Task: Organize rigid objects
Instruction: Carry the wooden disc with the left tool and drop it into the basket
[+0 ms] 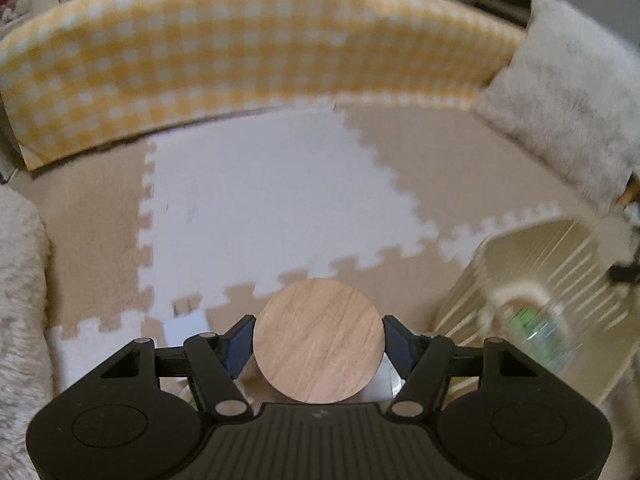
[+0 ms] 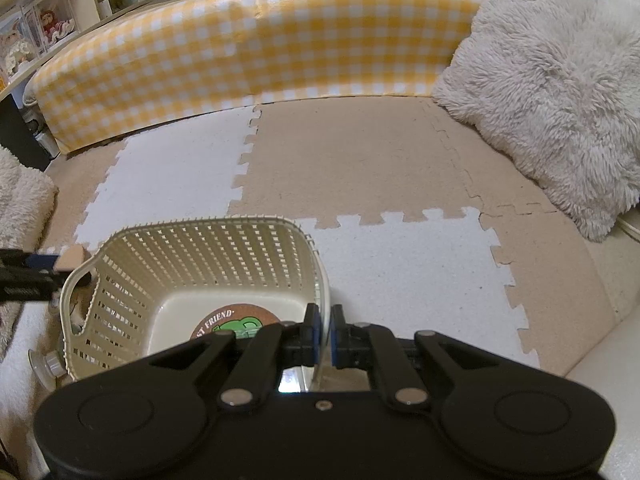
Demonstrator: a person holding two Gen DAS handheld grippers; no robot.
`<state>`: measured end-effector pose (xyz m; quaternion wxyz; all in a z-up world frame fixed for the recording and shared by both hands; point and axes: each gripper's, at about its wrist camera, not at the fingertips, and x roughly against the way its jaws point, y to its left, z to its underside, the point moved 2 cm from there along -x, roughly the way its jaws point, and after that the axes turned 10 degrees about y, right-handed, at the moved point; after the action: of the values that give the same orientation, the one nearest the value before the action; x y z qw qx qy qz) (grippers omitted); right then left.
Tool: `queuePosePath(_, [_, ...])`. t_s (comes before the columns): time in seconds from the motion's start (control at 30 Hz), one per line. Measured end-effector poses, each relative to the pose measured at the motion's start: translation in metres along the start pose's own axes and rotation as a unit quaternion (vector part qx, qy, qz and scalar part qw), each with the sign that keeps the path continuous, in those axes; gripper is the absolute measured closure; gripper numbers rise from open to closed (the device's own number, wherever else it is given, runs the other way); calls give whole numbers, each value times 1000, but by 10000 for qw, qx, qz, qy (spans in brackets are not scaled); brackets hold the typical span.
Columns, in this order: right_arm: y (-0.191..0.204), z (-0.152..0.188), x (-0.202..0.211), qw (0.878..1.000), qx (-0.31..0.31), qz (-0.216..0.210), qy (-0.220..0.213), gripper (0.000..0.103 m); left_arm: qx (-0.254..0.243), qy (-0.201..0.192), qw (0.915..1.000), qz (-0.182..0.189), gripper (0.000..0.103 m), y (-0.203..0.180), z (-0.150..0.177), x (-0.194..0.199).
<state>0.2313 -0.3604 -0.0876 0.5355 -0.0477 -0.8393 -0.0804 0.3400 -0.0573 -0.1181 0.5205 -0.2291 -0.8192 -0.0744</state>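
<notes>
A foam puzzle floor mat [image 2: 360, 152] of beige and white tiles filled both views. A yellow-and-white checked bumper [image 2: 248, 52] curved across the top, and a shaggy cream cushion [image 2: 560, 92] sat at the upper right.

In the right wrist view, a cream slotted basket [image 2: 192, 248] took up the lower left. The right gripper [image 2: 325, 332] was closed narrowly on the basket's near right rim. On the basket floor lay a round coaster [image 2: 232, 322], partly hidden by the gripper. It showed a green figure and the words "ST FRIEND"; the rest was hidden.

In the left wrist view, the left gripper [image 1: 319, 340] held a round wooden disc [image 1: 319, 340] by its edges, at the lower centre of the frame. No writing showed on the disc. The basket appeared blurred at the lower right, so the disc lay to the basket's left. The left hand seemed the one to carry the disc rightward over the rim.

A clear object with a green label [image 1: 536, 332] in that view was too blurred to read.
</notes>
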Motion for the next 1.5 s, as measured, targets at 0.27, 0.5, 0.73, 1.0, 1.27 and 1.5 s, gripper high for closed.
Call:
queuePosePath(0.27, [-1, 0, 0, 10000, -26, -26, 15, 97, -119, -448, 9970, 616, 35, -48, -14, 39])
queuePosePath(0.5, [-3, 0, 0, 10000, -67, -63, 19, 97, -743, -246, 9907, 1111, 35, -112, -12, 30])
queuePosePath(0.73, [-3, 0, -1, 9999, -78, -75, 41, 97, -945, -11, 9879, 1233, 35, -148, -8, -4])
queuePosePath(1.0, [-6, -1, 0, 9995, -217, -178, 107, 97, -1173, -38, 9873, 1072, 35, -172, -10, -39])
queuePosePath(1.27, [-7, -1, 0, 9992, -278, -230, 149, 97, -1573, -118, 9825, 989, 35, -186, -14, -46])
queuePosePath(1.5, [-7, 0, 2, 9992, -280, -225, 187, 98, -1707, 59, 9798, 1045, 34, -195, -16, -52])
